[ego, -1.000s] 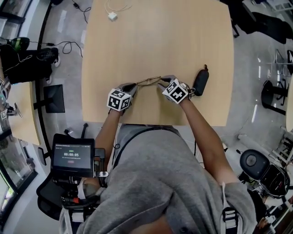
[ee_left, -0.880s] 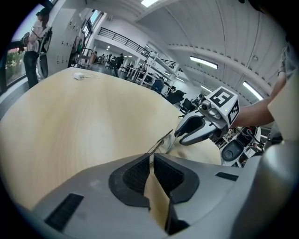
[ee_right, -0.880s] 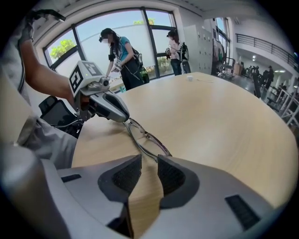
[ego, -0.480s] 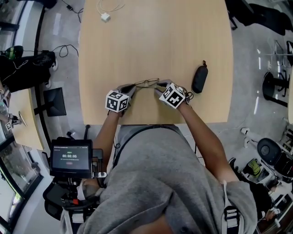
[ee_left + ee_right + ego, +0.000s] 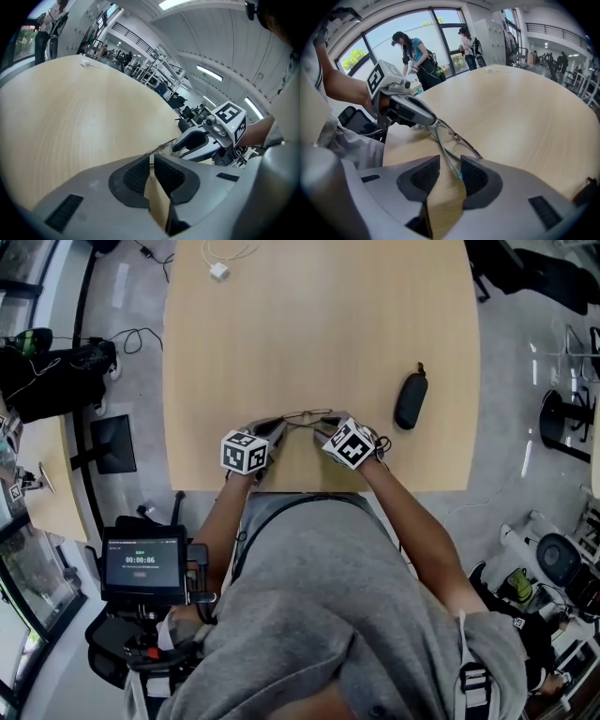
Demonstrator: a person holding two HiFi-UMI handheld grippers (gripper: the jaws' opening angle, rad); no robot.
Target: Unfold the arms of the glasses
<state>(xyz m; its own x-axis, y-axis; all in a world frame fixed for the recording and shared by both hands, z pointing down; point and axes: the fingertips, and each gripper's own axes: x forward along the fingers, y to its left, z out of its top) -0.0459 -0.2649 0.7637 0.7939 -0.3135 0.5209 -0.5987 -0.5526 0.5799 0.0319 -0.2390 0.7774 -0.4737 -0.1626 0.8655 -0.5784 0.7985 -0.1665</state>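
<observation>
Wood table [image 5: 319, 334]: glasses [image 5: 305, 416], blk case [image 5: 410, 401], wht plug [image 5: 218, 271]

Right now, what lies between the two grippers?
The glasses, seen in the head view: the left gripper pinches one end, and a temple arm lies between the jaws of the right gripper, which have just been opening.

The left forearm [image 5: 214, 517] and right forearm [image 5: 408, 512] reach forward and angle inward, so the two grippers meet almost tip to tip. The left gripper [image 5: 278, 426] points shallowly down, its jaws drawn nearly together and pinched on one end of the glasses [image 5: 457, 137]. The right gripper [image 5: 324, 427] tilts more steeply. Its jaws have just been opening and stand apart, with the thin temple arm [image 5: 449, 157] between the pads, unclamped.
</observation>
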